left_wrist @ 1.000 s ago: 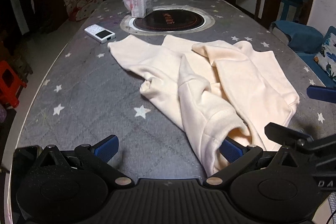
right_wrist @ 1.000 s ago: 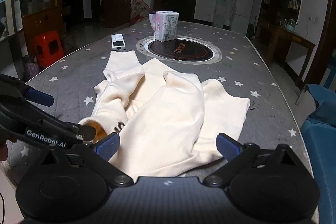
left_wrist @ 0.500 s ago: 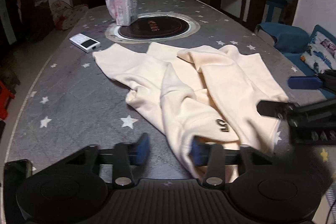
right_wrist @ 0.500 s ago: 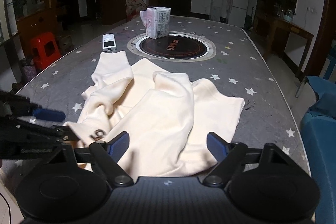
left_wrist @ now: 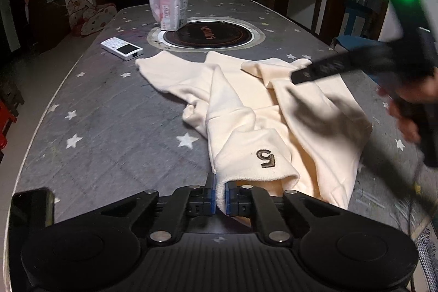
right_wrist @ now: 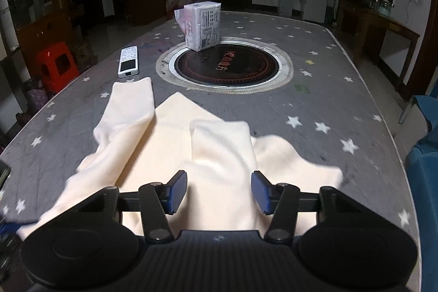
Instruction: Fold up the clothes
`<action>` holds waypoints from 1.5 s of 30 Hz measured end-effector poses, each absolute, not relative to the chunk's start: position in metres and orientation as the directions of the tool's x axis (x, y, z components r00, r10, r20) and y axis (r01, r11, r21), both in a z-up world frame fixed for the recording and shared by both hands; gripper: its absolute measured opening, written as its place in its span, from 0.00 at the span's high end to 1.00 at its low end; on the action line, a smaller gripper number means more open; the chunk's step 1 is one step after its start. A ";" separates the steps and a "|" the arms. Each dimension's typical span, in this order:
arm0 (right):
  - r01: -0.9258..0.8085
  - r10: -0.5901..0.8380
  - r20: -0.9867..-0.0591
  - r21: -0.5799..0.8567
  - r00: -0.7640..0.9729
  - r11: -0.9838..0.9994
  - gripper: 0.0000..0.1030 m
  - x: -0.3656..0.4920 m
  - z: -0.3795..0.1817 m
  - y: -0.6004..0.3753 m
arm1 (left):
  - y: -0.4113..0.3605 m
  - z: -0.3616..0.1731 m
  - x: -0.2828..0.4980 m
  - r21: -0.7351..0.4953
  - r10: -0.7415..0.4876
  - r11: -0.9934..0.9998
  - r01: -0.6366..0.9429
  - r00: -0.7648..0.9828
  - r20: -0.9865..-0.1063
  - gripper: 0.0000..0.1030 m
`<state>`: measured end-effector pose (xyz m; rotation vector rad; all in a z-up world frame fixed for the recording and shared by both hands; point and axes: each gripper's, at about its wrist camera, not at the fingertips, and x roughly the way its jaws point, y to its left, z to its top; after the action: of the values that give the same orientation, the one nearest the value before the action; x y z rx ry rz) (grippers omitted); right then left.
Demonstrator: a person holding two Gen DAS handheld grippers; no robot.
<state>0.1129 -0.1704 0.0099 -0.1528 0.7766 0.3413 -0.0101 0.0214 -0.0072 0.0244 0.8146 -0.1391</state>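
Note:
A cream sweatshirt (left_wrist: pixel 246 106) lies crumpled on the grey star-patterned table cover (left_wrist: pixel 109 127), one sleeve stretched toward the far left. Its near hem, marked with a dark "5" (left_wrist: pixel 266 158), is pinched in my left gripper (left_wrist: pixel 220 194), which is shut on the fabric. In the right wrist view the same sweatshirt (right_wrist: pixel 169 144) spreads below my right gripper (right_wrist: pixel 217 192), whose blue pads stand wide apart above the cloth with nothing gripped. That right gripper (left_wrist: pixel 328 67) shows blurred in the left wrist view, held by a hand (left_wrist: pixel 408 122).
A round inset hotplate (right_wrist: pixel 227 64) sits mid-table with a tissue pack (right_wrist: pixel 202 25) on its far rim. A white remote (right_wrist: pixel 128 63) lies left of it. A red stool (right_wrist: pixel 56 64) stands off the left side, and blue seating (right_wrist: pixel 424 155) off the right.
My left gripper closed from wide open onto the sweatshirt's near hem. The right gripper rose and moved forward over the garment, its fingers staying open.

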 end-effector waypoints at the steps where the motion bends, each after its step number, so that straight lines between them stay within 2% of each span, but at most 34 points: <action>1: -0.359 0.240 -0.711 -0.018 0.660 0.933 0.53 0.119 0.008 -0.166 | 0.024 -0.007 -0.014 -0.032 -0.112 0.991 0.129 0.679 -0.726 0.93; 6: -0.374 0.224 -0.726 -0.050 0.650 0.926 0.57 0.149 -0.007 -0.143 | 0.040 -0.005 -0.030 -0.051 -0.100 0.994 0.092 0.674 -0.732 0.93; 9: -0.382 0.209 -0.749 -0.063 0.629 0.922 0.69 0.162 -0.018 -0.135 | 0.046 -0.006 -0.036 -0.064 -0.103 0.995 0.083 0.661 -0.744 0.93; 13: -0.381 0.222 -0.739 -0.051 0.636 0.923 0.93 0.158 -0.014 -0.141 | 0.050 -0.008 -0.037 -0.082 -0.117 0.993 0.085 0.640 -0.759 0.88; 15: -0.380 0.228 -0.728 -0.048 0.647 0.924 0.93 0.154 -0.008 -0.146 | 0.051 -0.005 -0.037 -0.087 -0.128 0.992 0.095 0.641 -0.757 0.84; 17: -0.375 0.232 -0.711 -0.047 0.663 0.926 0.93 0.146 0.002 -0.156 | 0.050 -0.002 -0.037 -0.090 -0.136 0.990 0.105 0.643 -0.753 0.67; 18: -0.370 0.231 -0.703 -0.049 0.673 0.928 0.93 0.141 0.008 -0.163 | 0.050 0.001 -0.037 -0.089 -0.138 0.990 0.108 0.648 -0.749 0.55; 19: -0.367 0.232 -0.695 -0.049 0.680 0.929 0.93 0.136 0.014 -0.170 | 0.051 0.004 -0.037 -0.087 -0.139 0.990 0.111 0.655 -0.743 0.52; 26: -0.310 0.185 -0.650 -0.082 0.737 0.947 0.94 0.089 0.049 -0.232 | 0.053 0.022 -0.025 -0.089 -0.133 0.991 0.099 0.689 -0.712 0.51; 36: -0.172 0.048 -0.636 -0.134 0.770 0.976 0.97 0.034 0.060 -0.306 | 0.047 0.024 0.017 -0.067 -0.097 0.995 0.070 0.698 -0.709 0.48; 39: -0.196 0.079 -0.667 -0.103 0.741 0.975 0.96 0.027 0.052 -0.310 | 0.046 0.019 0.034 -0.062 -0.083 0.997 0.055 0.693 -0.716 0.47; 42: -0.222 0.103 -0.696 -0.082 0.710 0.972 0.81 0.026 0.035 -0.303 | 0.045 0.015 0.051 -0.042 -0.057 0.998 0.038 0.696 -0.716 0.45; 43: -0.226 0.105 -0.704 -0.080 0.702 0.971 0.73 0.027 0.029 -0.301 | 0.046 0.015 0.057 -0.038 -0.049 0.999 0.032 0.695 -0.717 0.45; 45: -0.227 0.103 -0.717 -0.078 0.689 0.971 0.71 0.033 0.017 -0.298 | 0.047 0.013 0.068 -0.030 -0.040 0.999 0.027 0.697 -0.716 0.44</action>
<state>0.0326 -0.2978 0.0166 -0.1657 0.7900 0.1853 0.0676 0.0470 0.0135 -0.0177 0.7982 -0.0375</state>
